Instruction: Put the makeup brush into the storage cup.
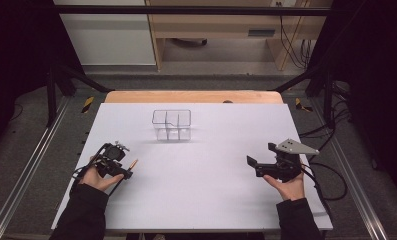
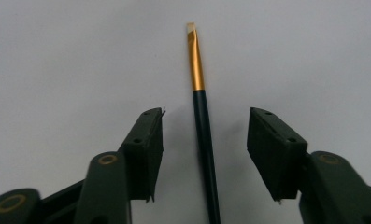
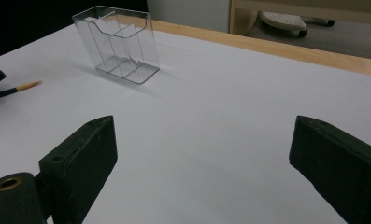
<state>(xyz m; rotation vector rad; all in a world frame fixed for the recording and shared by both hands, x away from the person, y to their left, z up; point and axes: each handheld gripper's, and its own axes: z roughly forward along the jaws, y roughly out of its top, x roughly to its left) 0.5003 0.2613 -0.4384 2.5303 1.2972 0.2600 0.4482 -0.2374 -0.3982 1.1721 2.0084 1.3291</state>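
Observation:
A thin paintbrush (image 2: 204, 140) with a dark handle, gold ferrule and pale tip lies flat on the white tabletop (image 1: 201, 200). My left gripper (image 2: 206, 113) is open, one jaw on each side of the handle, and neither pad touches it. From above, the brush tip (image 1: 132, 164) pokes out to the right of the left gripper (image 1: 123, 169) near the table's left side. My right gripper (image 1: 261, 154) stands open over bare table at the right, nothing between its jaws (image 3: 204, 128). A clear plastic organizer (image 1: 172, 125) with several compartments stands upright at the centre back.
The organizer (image 3: 117, 44) and the brush (image 3: 19, 87) lie far off to the left in the right gripper view. A wooden strip (image 1: 193, 96) borders the table's far edge. Metal rails, cables and dark floor surround the table.

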